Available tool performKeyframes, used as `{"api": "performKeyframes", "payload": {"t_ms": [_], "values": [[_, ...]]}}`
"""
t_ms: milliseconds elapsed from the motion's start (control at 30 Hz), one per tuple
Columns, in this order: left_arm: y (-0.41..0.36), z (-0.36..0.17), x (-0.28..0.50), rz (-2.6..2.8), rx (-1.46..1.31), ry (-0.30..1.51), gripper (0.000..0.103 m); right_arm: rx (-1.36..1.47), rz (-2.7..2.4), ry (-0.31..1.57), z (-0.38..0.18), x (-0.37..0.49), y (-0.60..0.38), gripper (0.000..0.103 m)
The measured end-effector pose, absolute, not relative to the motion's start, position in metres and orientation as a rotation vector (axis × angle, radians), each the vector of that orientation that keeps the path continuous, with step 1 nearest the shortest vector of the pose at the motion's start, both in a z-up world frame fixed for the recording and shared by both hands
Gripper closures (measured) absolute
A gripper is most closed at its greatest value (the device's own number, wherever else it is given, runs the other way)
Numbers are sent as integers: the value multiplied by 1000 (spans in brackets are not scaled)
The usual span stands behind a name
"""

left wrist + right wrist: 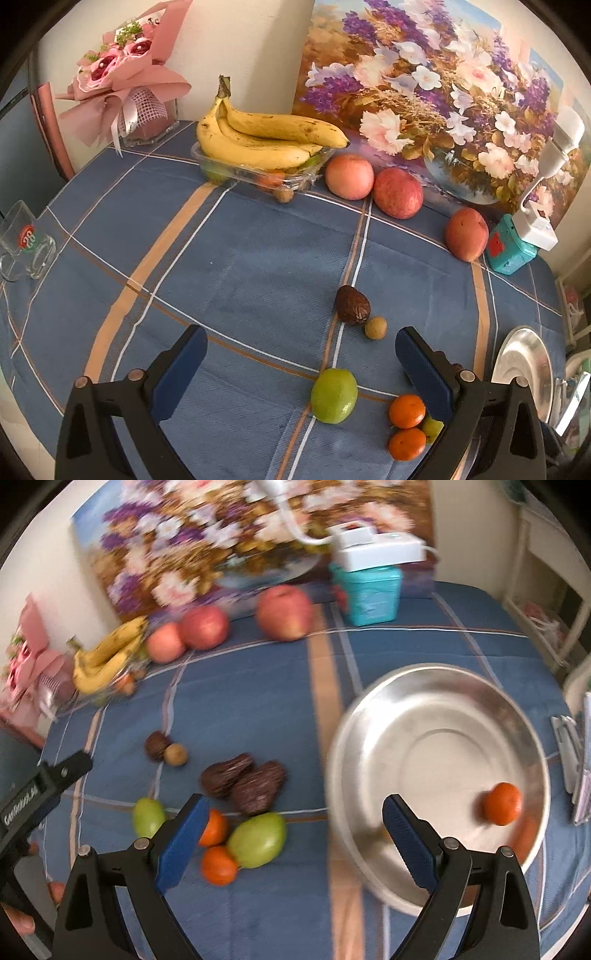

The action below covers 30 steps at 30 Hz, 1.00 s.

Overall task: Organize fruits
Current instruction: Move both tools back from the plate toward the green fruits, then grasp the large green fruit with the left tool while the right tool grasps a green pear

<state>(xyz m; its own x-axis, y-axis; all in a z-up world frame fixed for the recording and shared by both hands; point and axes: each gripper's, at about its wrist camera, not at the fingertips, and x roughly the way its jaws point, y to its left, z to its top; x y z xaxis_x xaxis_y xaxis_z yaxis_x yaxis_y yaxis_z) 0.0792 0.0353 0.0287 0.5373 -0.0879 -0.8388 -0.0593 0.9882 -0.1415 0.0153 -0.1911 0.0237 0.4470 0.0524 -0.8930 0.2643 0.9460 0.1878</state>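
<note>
Reading "28" on glass mug [27,245], right gripper [291,834] (jaws apart), 1 tangerine [501,808] in steel plate [424,686]

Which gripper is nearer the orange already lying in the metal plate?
Right. The right gripper hangs open at the metal plate's near rim, close to the orange. The left gripper is open over loose fruit beside it.

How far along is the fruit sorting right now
Barely started. Done: one orange sits in the metal plate. In hand: nothing; the left gripper and right gripper both have open, empty jaws. Left: two oranges, green fruits, dark fruits and apples on the tablecloth.
</note>
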Motion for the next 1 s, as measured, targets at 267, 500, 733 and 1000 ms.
{"api": "performKeyframes", "payload": {"t_ms": [267,500,733,1000], "values": [[36,21,84,-65,-208,1066,0,348,-75,1130,17,22,-170,8],[22,12,88,-109,-187,1102,0,387,-81,1125,15,22,-174,28],[8,-14,92,-144,-193,1184,10,409,-90,1156,5,22,-177,41],[-1,-40,95,-144,-187,1273,21,429,-88,1212,-10,24,-175,48]]}}
